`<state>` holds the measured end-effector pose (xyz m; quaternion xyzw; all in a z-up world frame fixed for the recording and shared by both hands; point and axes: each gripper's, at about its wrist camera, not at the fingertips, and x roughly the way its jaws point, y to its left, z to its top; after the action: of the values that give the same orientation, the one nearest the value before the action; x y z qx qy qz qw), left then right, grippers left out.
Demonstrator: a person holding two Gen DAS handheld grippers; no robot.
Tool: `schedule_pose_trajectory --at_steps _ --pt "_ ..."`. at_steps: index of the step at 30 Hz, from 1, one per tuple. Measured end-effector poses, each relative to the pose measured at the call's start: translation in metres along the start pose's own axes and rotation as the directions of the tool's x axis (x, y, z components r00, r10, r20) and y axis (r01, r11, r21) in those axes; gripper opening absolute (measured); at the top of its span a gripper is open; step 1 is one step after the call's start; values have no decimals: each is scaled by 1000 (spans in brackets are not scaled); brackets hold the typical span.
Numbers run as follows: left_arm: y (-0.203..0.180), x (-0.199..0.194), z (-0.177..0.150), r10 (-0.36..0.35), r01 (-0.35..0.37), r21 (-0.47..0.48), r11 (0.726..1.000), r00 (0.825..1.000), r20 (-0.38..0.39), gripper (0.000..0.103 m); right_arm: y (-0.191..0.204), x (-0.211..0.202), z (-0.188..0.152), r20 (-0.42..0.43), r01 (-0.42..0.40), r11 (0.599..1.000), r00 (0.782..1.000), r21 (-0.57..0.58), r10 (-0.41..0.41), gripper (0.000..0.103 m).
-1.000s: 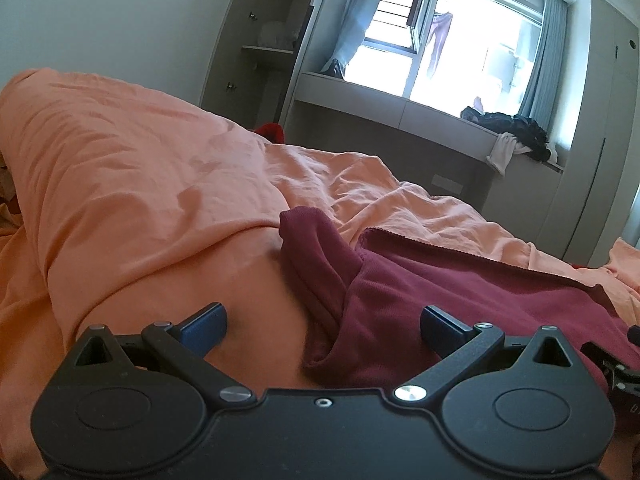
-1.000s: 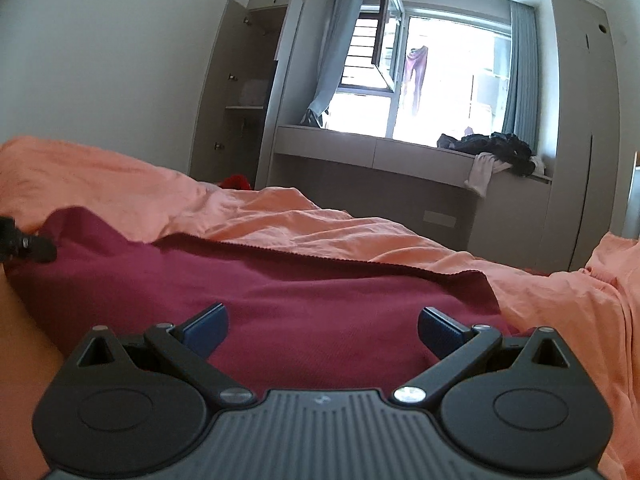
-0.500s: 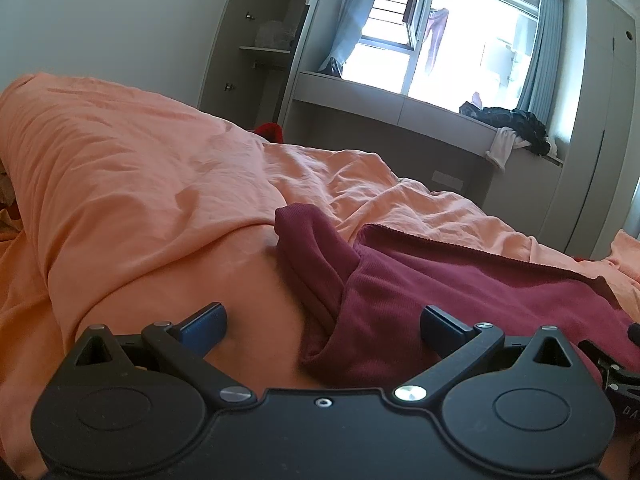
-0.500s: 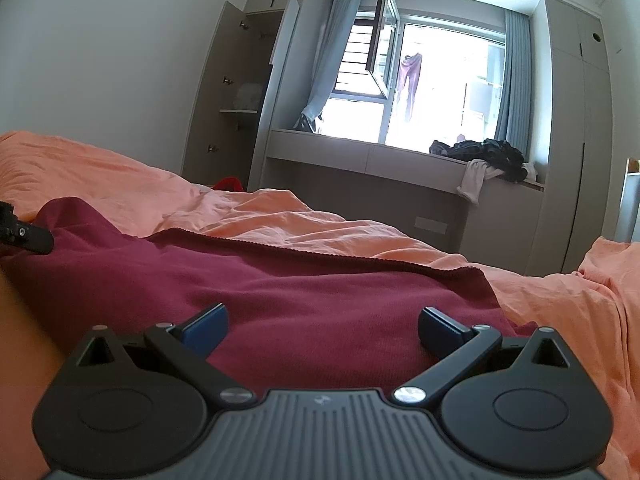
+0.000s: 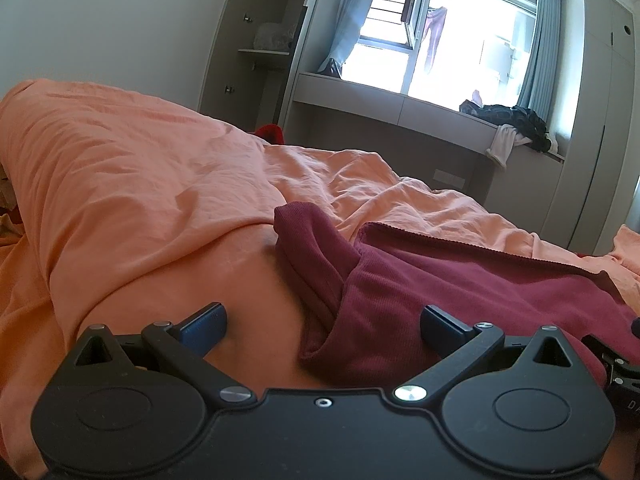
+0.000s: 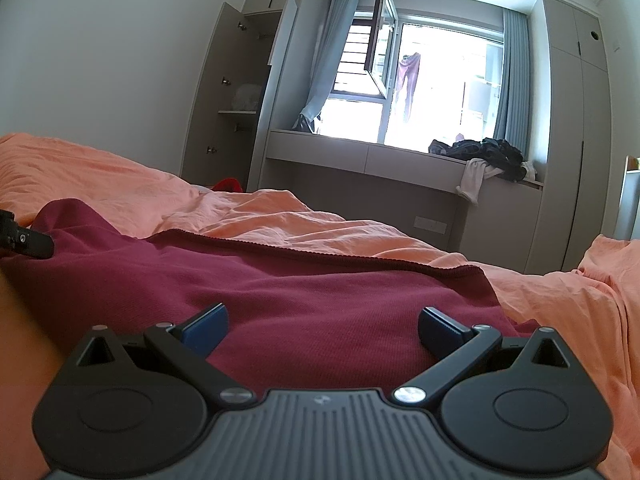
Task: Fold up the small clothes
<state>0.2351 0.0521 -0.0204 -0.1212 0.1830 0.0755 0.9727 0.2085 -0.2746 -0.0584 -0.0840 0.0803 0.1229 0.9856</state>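
A dark red knit garment (image 5: pixel 460 280) lies spread on the orange bed cover (image 5: pixel 140 184). Its left end is bunched into a raised fold (image 5: pixel 312 248). My left gripper (image 5: pixel 322 326) is open and low over the garment's left edge, with its right finger above the cloth. In the right wrist view the same garment (image 6: pixel 300 292) fills the foreground. My right gripper (image 6: pixel 322 326) is open just above its near edge, holding nothing. The left gripper's tip (image 6: pixel 24 238) shows at the far left.
The orange cover (image 6: pixel 560 292) rises in a big hump at the left (image 5: pixel 80 140). Beyond the bed stand a window ledge with a pile of dark clothes (image 6: pixel 488 156), an open wardrobe (image 6: pixel 244 92) and a red item on the floor (image 5: pixel 270 132).
Both views have tilted slightly upward and drawn back a little. The garment has not moved and both grippers stay open.
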Motion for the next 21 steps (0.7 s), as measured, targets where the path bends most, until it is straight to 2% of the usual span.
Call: schedule_pose_trajectory --at_steps 21 --pt "1 2 0 3 -3 9 1000 1000 -8 103 0 -1 0 1 -3 1000 1000 7 3 103"
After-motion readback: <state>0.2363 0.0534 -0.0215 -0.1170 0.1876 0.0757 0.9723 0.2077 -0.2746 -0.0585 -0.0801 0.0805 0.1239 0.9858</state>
